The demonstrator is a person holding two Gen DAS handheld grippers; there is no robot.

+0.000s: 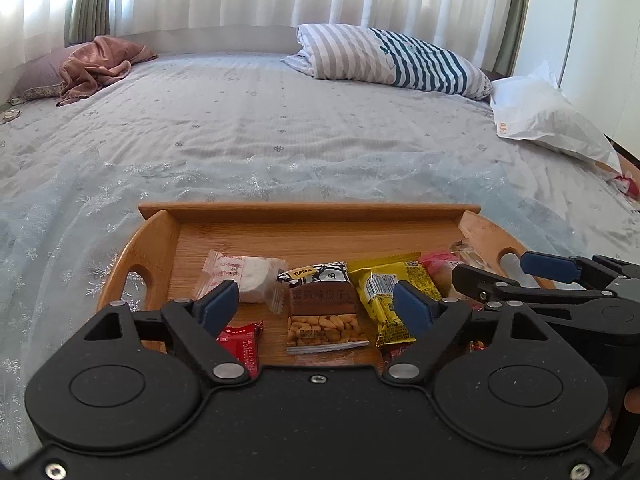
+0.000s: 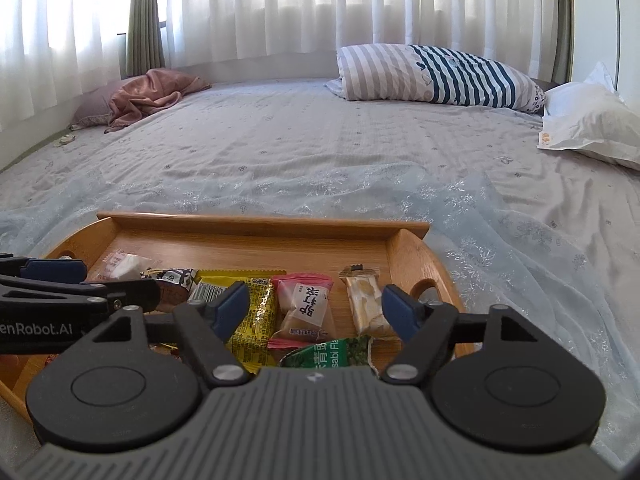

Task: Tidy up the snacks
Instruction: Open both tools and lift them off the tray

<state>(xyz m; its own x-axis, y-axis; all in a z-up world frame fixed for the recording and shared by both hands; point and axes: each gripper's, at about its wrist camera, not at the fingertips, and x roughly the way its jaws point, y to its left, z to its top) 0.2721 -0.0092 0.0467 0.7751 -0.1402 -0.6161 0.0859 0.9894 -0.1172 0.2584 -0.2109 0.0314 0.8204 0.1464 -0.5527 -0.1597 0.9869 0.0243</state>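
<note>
Bedroom scene, bed (image 1: pixel 280 128) under a pale quilted cover served as the work surface, with a sheer snowflake cloth (image 1: pixel 60 240) spread beneath a wooden tray (image 1: pixel 308 216).

Nearest in the left wrist view, left hand-held gripper (image 1: pixel 316 306) had its jaws spread wide, nothing between the pads, hovering over the tray's near edge. Red wrapper (image 1: pixel 240 344) sat at its 7 o'clock, peanut packet (image 1: pixel 324 312) dead ahead at 12, yellow packet (image 1: pixel 388 300) at 2 o'clock, white candy pouch (image 1: pixel 244 276) at 11.

Right hand-held gripper (image 2: pixel 316 312) was likewise spread, pinching nothing. Green wasabi bag (image 2: pixel 332 354) lay closest at 6 o'clock, pink-edged pastry pack (image 2: pixel 306 308) straight ahead, nougat bar (image 2: pixel 366 300) at 1 o'clock near the tray's right handle slot.

Snacks all sat inside the tray, roughly in a row, some overlapping. Judged handling: light, crinkly film wrappers, slippery, contents soft or crumbly, so a gentle pinch across the middle or on a sealed end seam looked safest; the pastry would crush easily.

Farther out, at 1 o'clock, striped pillow (image 2: pixel 440 74) and white plastic bag (image 2: pixel 592 128) lay by the bed's far edge; at 10 o'clock a crumpled pinkish cloth (image 2: pixel 152 96). White curtains (image 2: pixel 280 8) closed off the back, daylight behind.
</note>
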